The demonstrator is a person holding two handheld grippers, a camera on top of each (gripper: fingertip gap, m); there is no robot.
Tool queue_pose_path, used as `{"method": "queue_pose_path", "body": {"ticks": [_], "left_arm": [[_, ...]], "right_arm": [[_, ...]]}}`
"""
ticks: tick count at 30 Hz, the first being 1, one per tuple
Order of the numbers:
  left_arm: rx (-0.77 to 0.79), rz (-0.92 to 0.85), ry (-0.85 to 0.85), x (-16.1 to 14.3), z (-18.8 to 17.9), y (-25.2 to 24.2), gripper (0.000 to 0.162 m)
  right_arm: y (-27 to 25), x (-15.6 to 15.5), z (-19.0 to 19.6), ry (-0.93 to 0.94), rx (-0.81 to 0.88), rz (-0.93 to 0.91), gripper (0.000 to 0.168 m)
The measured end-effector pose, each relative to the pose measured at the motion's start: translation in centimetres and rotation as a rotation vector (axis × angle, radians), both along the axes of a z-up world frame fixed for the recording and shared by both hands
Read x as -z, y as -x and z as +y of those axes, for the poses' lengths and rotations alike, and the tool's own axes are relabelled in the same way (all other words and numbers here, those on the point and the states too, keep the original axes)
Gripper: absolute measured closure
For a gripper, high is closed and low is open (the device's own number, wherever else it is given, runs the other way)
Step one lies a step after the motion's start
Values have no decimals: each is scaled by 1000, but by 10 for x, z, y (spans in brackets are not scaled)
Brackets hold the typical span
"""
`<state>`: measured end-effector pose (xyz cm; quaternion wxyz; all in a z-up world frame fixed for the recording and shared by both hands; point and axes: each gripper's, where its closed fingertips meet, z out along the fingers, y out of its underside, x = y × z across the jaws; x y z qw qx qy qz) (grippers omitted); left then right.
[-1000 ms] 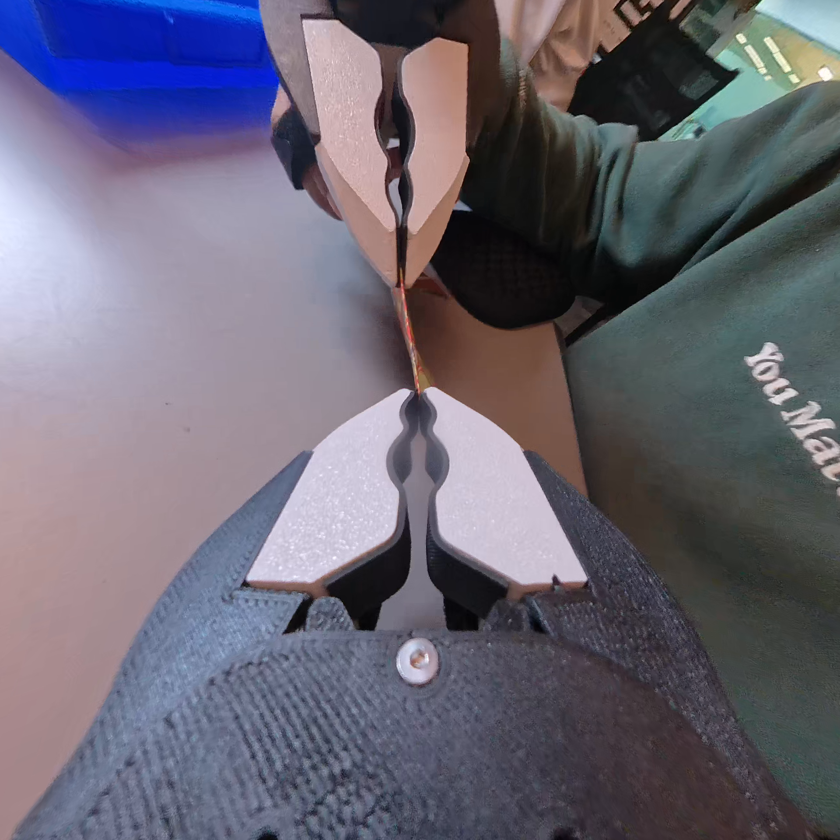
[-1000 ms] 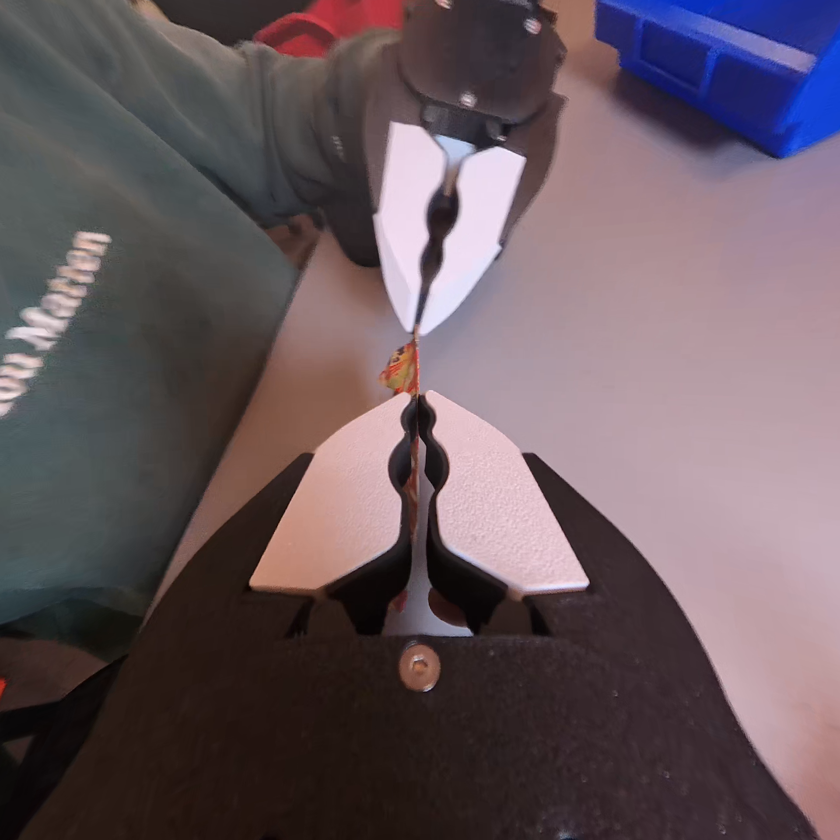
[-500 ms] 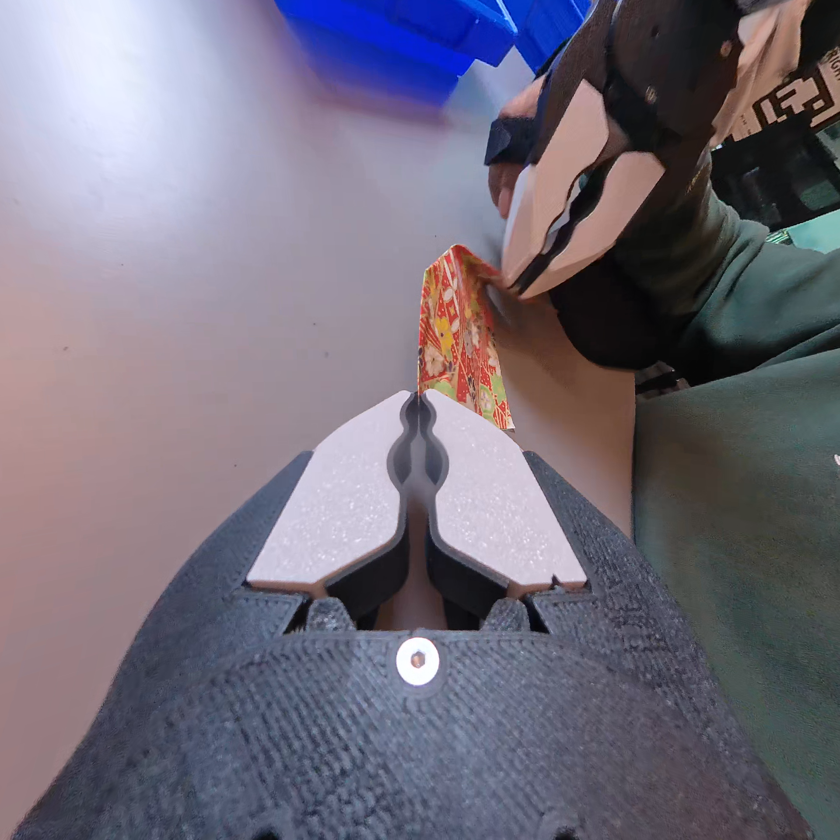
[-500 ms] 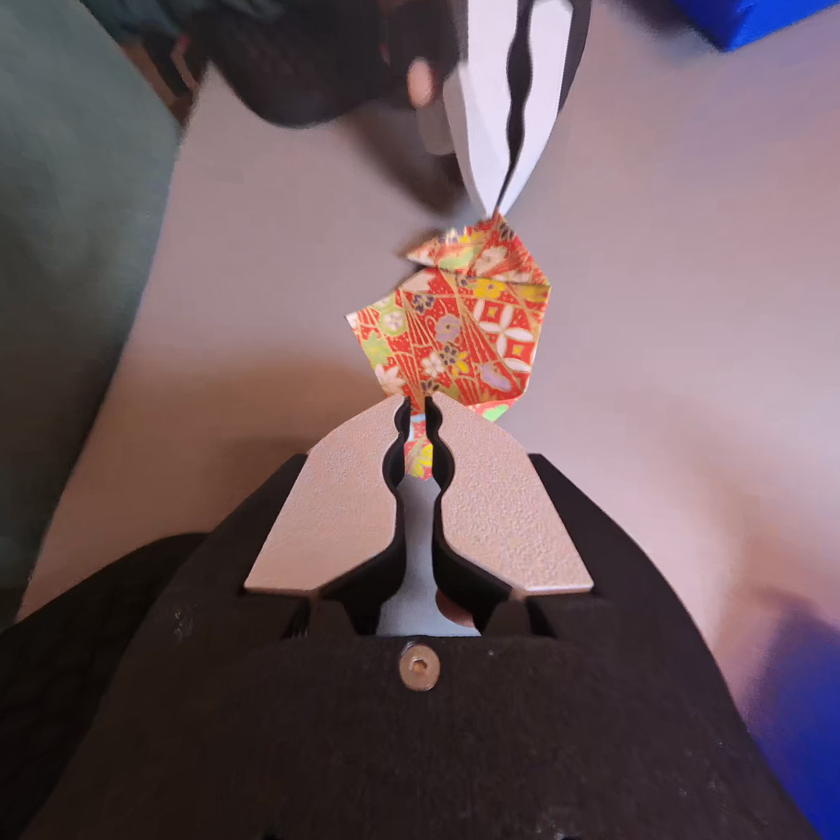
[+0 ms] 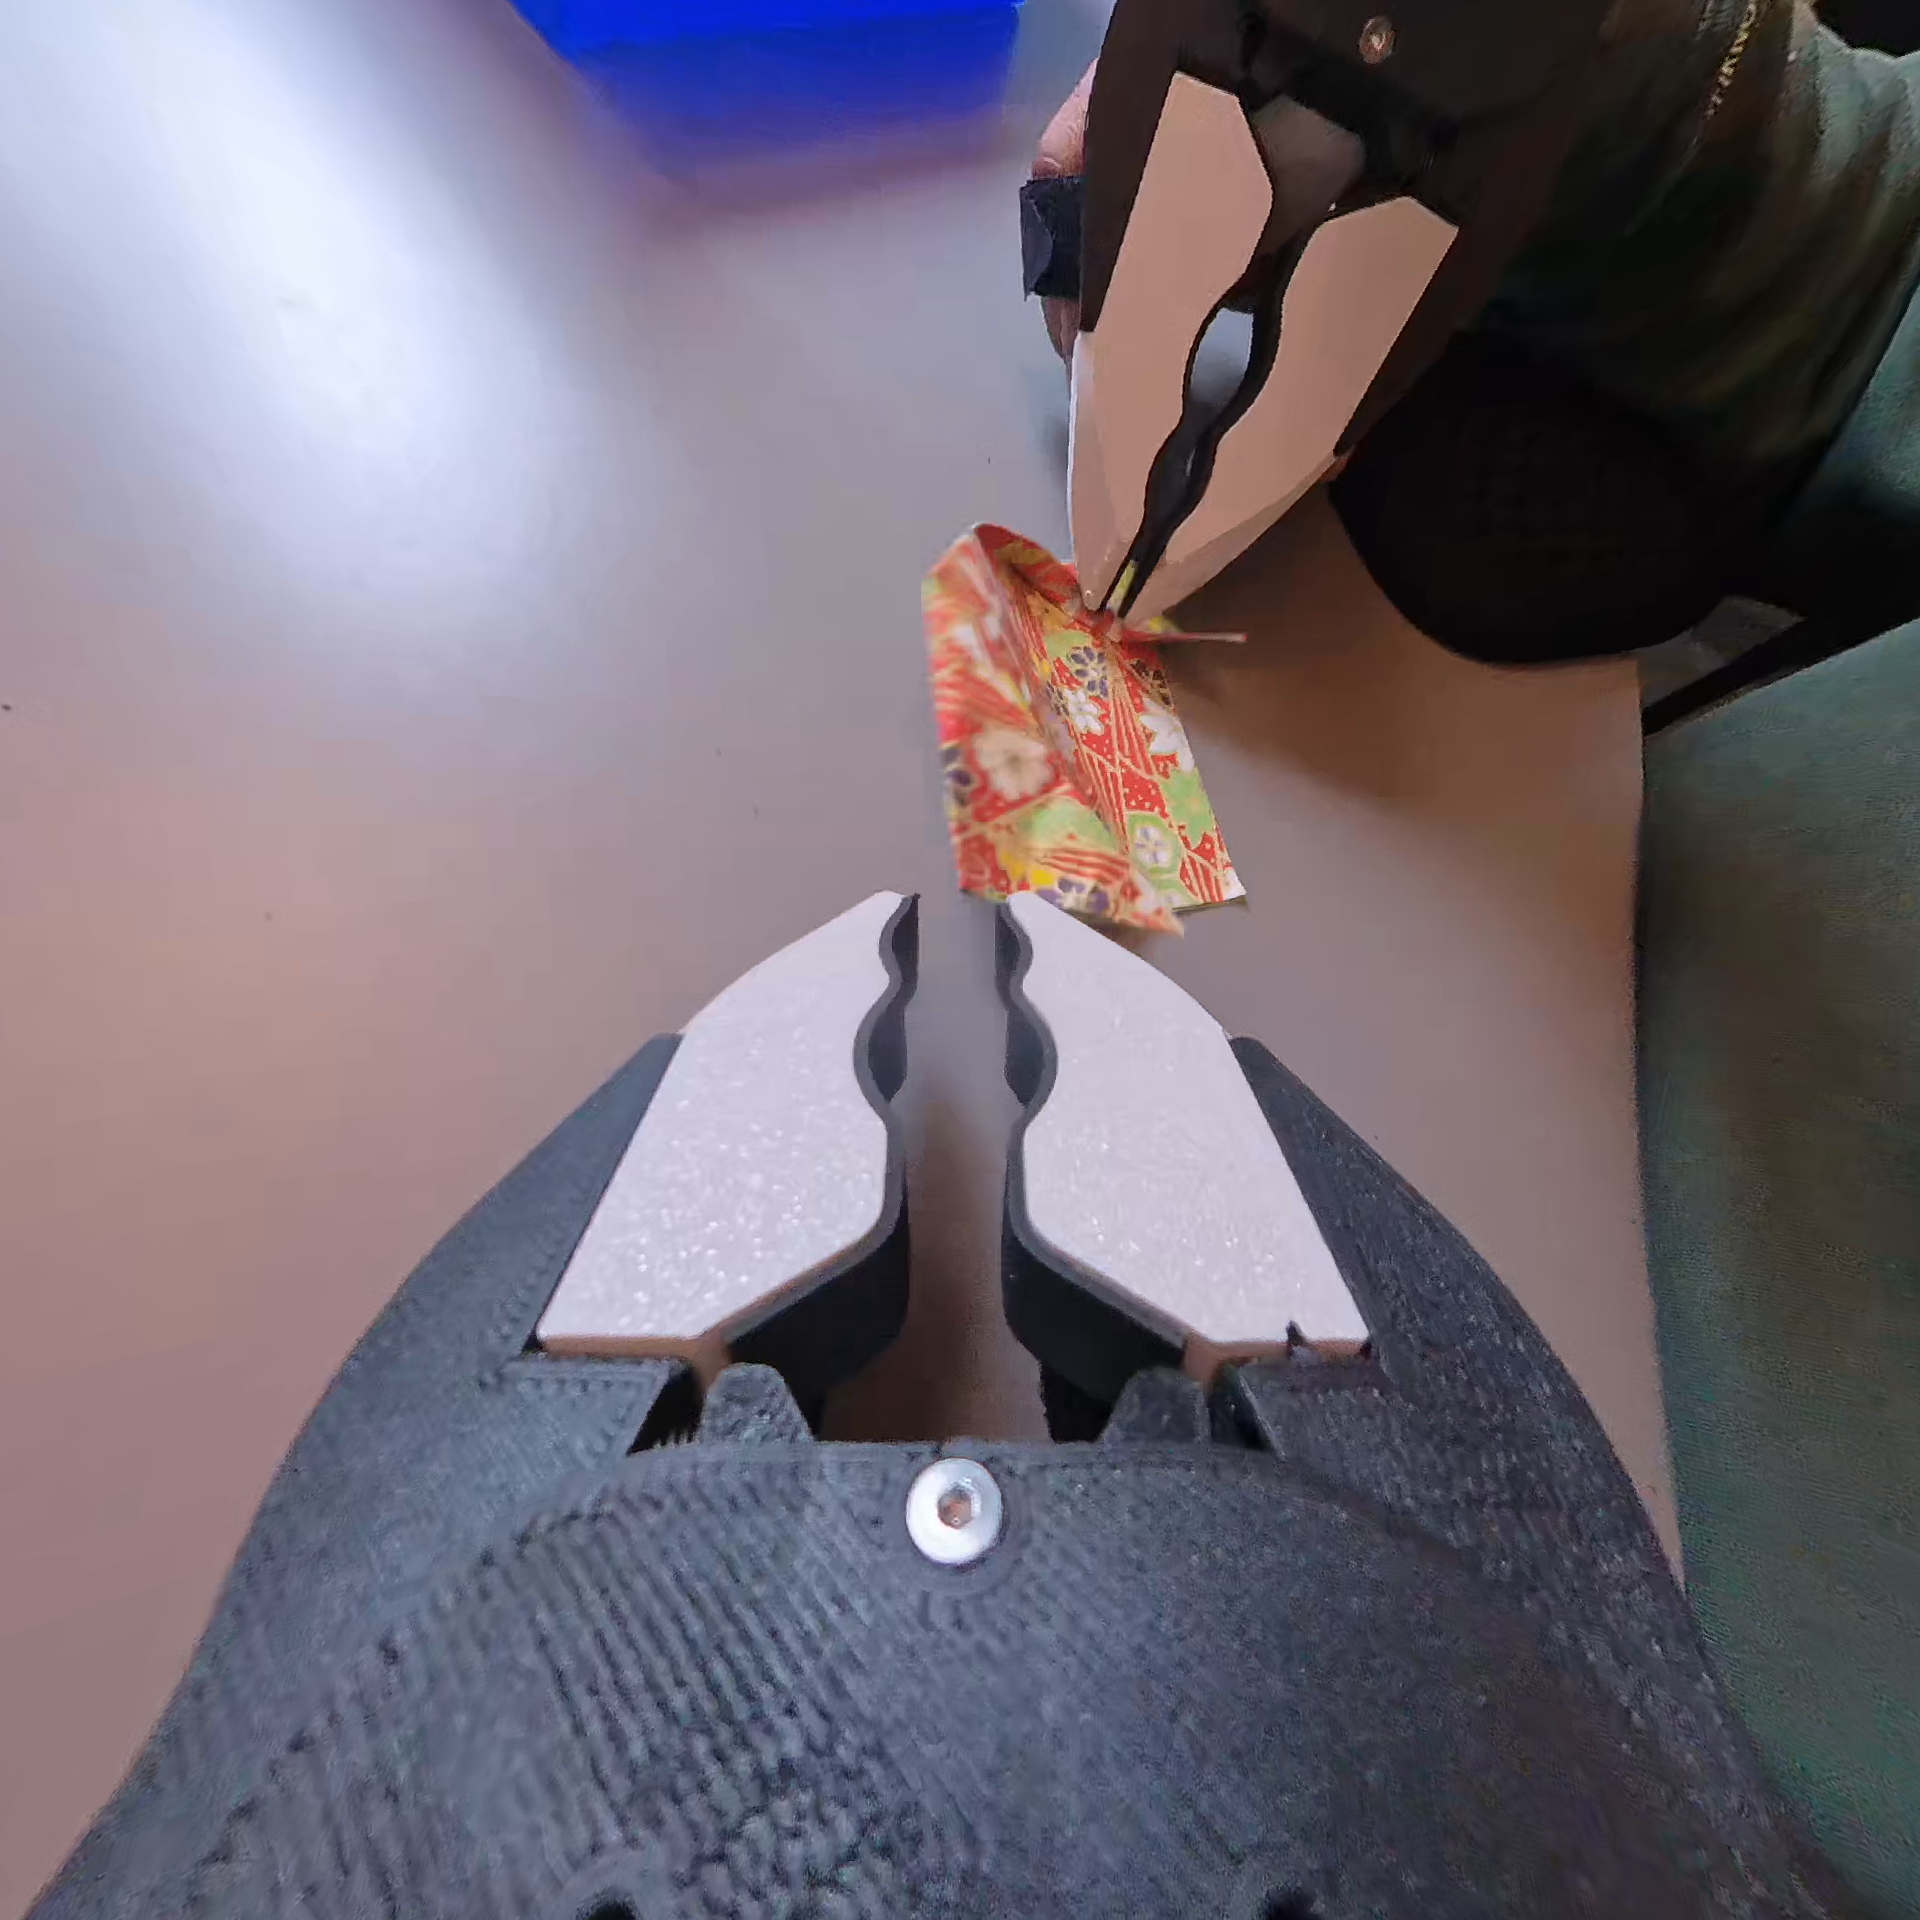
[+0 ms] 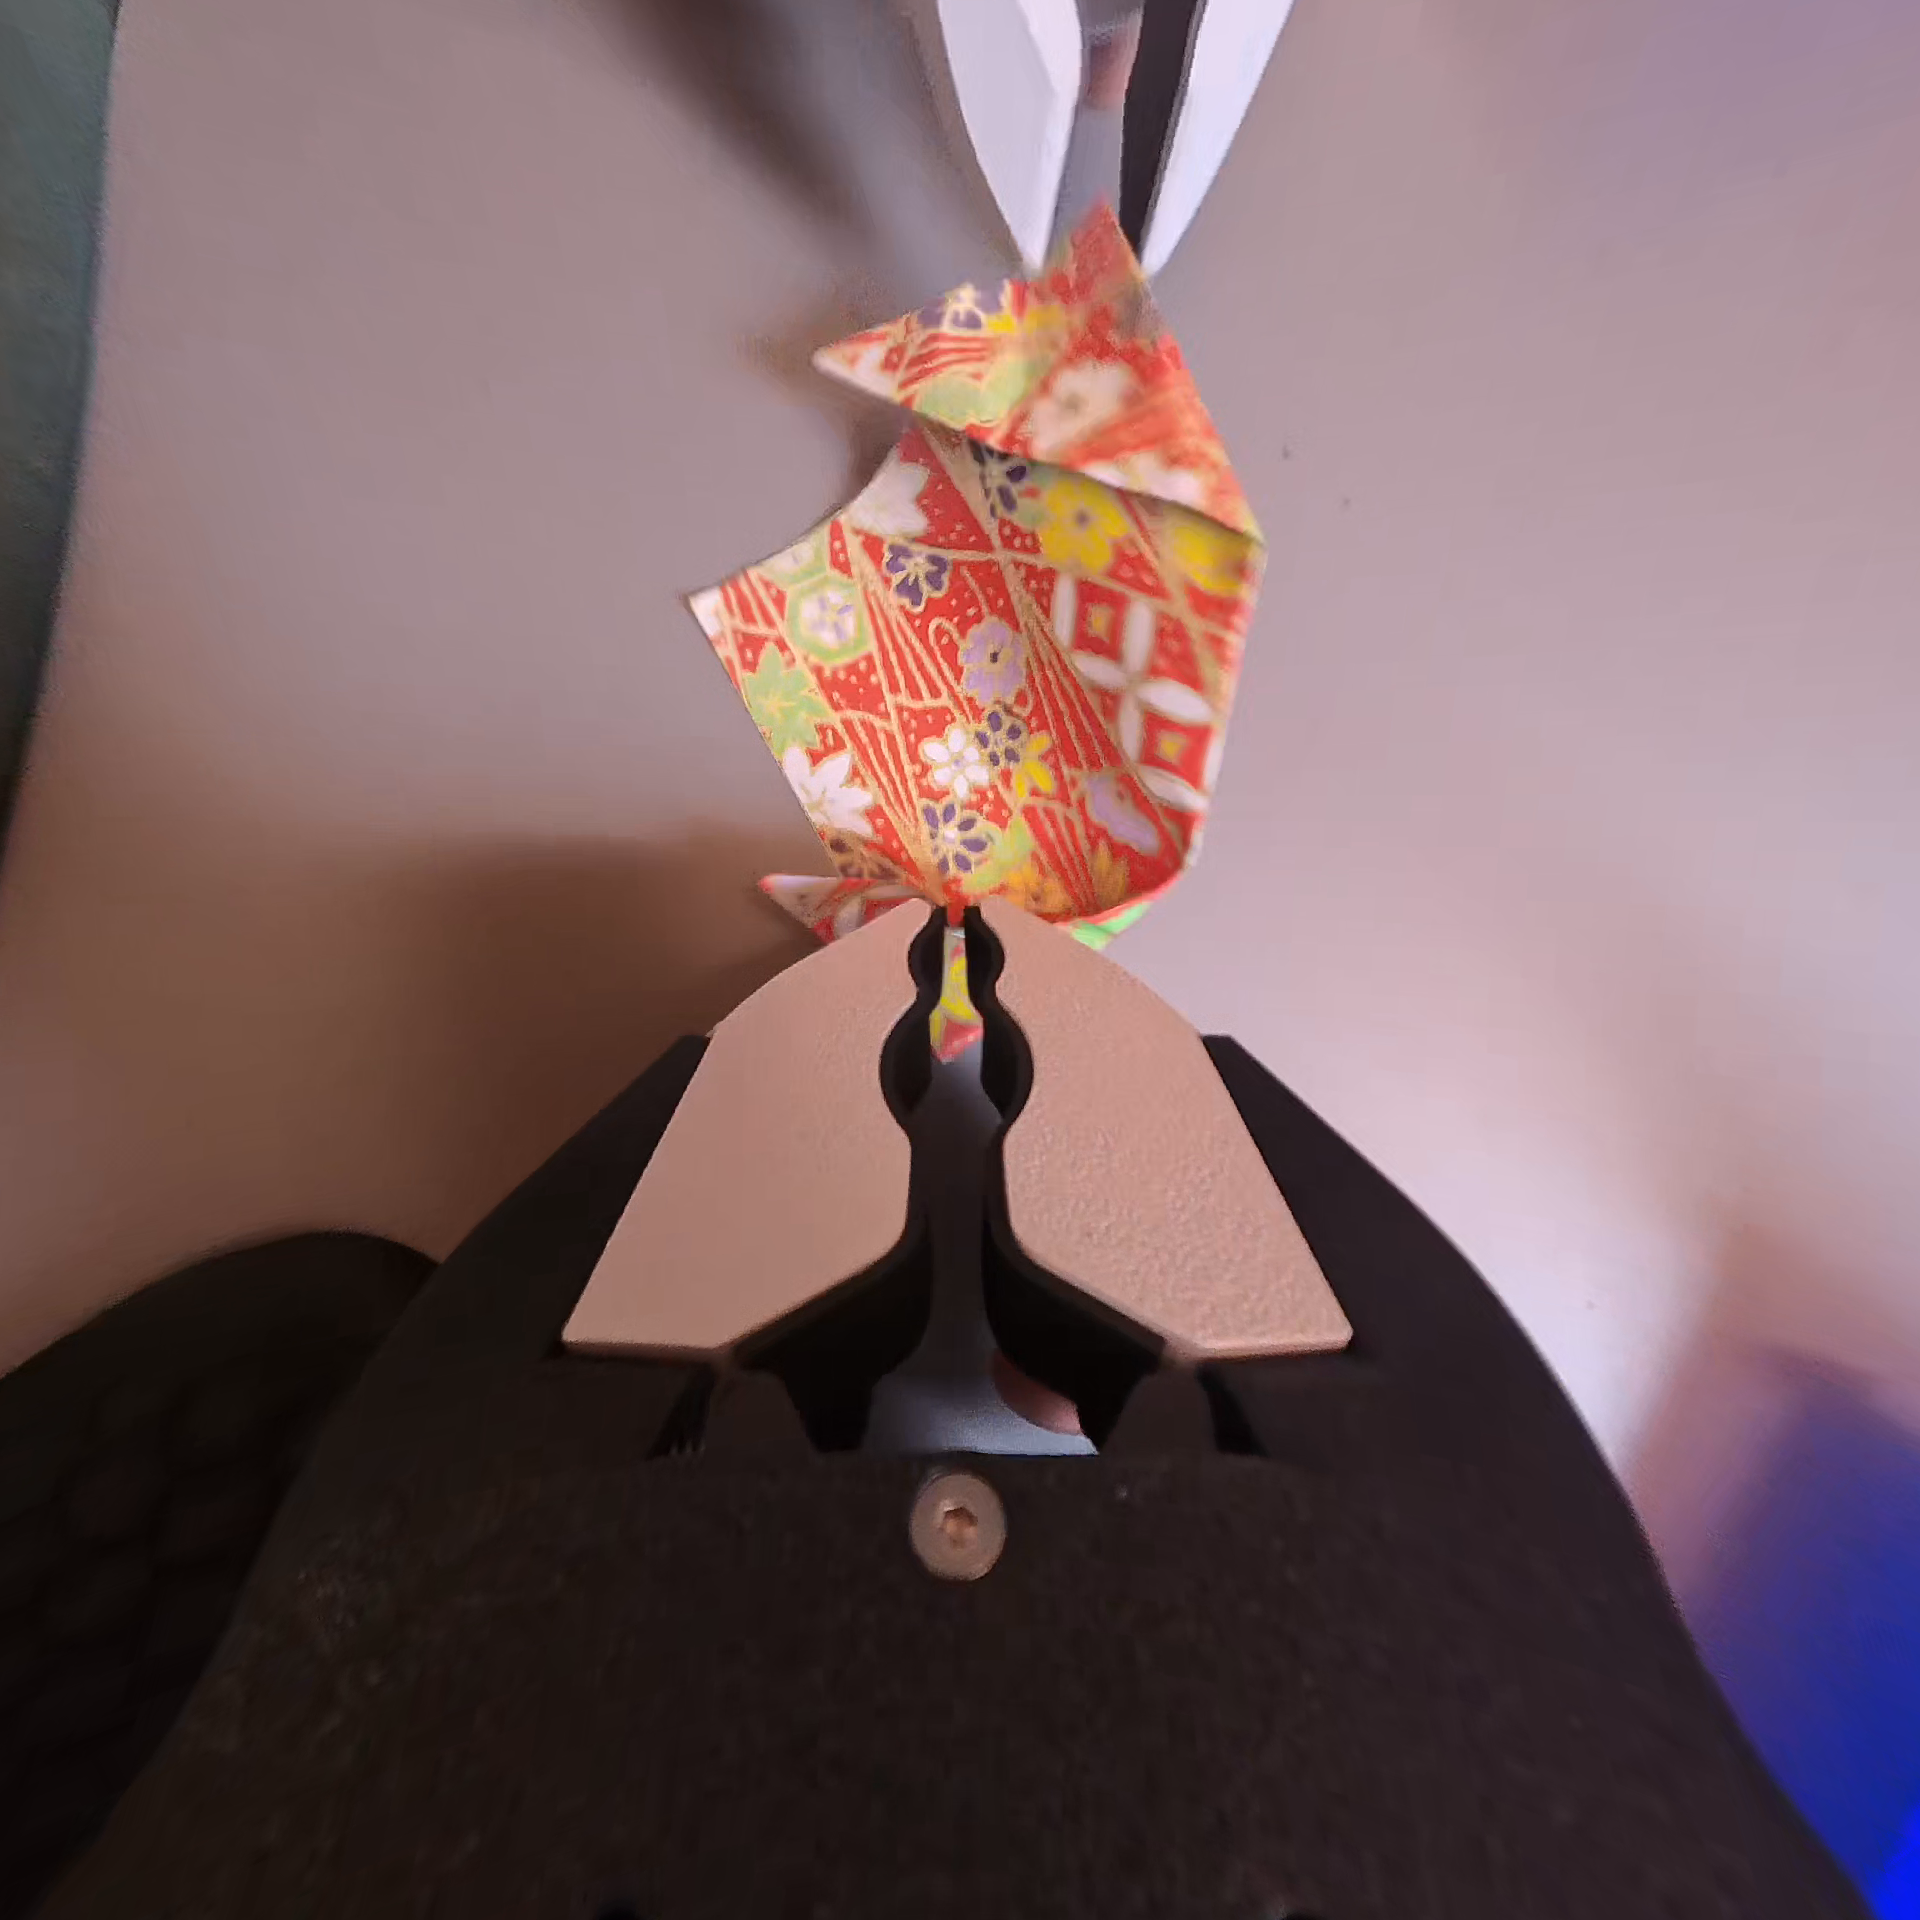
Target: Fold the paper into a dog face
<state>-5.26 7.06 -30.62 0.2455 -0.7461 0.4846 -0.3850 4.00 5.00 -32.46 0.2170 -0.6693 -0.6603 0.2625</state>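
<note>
On my left, my left gripper (image 5: 957, 920), a black printed body with two pale grey textured fingers, hangs above the bare grey-brown tabletop (image 5: 436, 644) with its jaws spread and nothing between them. Its tips sit just beside the near edge of the folded origami paper (image 5: 1070, 748), a small multi-layered piece printed in red, green and yellow flowers, but I cannot tell from this view whether they touch it. I judge I have it parted here so it is ready to take a new bite on the paper while the other side does the holding.

Further right, my right gripper (image 5: 1117, 597), black with pale fingers, pinches one corner of the paper with its jaws pressed together. The paper hangs from that pinch, lifted clear of the table and tilted, so I judge the fold can be turned and inspected without lying flat. At the top edge is a blurred blue bin (image 5: 769, 73), well apart from the work.

The left wrist view shows the paper nearly edge-on, hiding its outline. The right wrist view shows its broad face: an angular shape with a flap folded over at the far end and a corner gripped between my fingertips. That view also shows the far tip of the paper lying in the gap between the left gripper's fingers.
</note>
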Motion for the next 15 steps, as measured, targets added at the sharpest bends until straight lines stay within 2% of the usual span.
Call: {"method": "queue_pose_path", "body": {"ticks": [1, 5, 8, 11, 15], "left_arm": [[-1, 4, 4, 2, 0, -1, 149], [-11, 10, 7, 5, 0, -2, 162], [-24, 6, 13, 4, 3, 0, 162], [-23, 10, 10, 4, 2, 1, 162], [-20, 1, -9, 2, 2, -1, 162]], "right_arm": [[3, -4, -2, 17, -3, 34, 158], [0, -12, -2, 50, 2, 73, 151], [-8, -30, 4, 81, 38, 147, 152], [-21, -42, 14, 91, 82, 185, 160], [-24, -19, 11, 71, 68, 63, 165]]}}
